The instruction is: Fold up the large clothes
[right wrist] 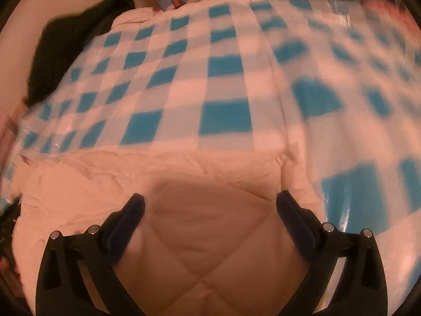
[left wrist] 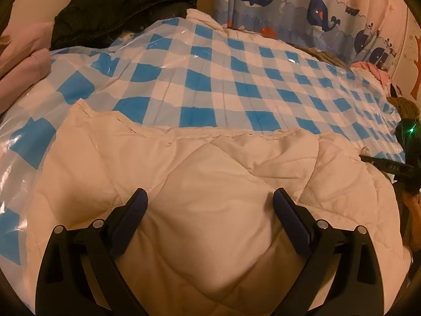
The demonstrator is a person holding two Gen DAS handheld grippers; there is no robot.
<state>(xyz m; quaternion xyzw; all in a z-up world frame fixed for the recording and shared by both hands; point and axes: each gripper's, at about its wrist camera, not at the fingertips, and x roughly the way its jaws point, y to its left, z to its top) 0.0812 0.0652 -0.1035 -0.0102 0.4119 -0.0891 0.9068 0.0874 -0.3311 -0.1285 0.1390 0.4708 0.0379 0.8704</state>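
A cream quilted garment (left wrist: 205,210) lies folded on the blue-and-white checked plastic sheet (left wrist: 215,79) that covers the bed. My left gripper (left wrist: 210,200) hovers just over its middle, open, with nothing between the fingers. In the right wrist view the same cream garment (right wrist: 210,231) fills the lower half. My right gripper (right wrist: 210,205) is open over it near its right edge, and the checked sheet (right wrist: 226,115) beyond is blurred. The right gripper's black body (left wrist: 397,166) shows at the right edge of the left wrist view.
A black jacket (left wrist: 118,8) is heaped at the far left corner, also seen as a dark jacket (right wrist: 63,42). Pink fabric (left wrist: 23,58) lies left. A whale-print curtain (left wrist: 302,5) hangs behind the bed. Mixed clothes (left wrist: 389,84) pile at the far right.
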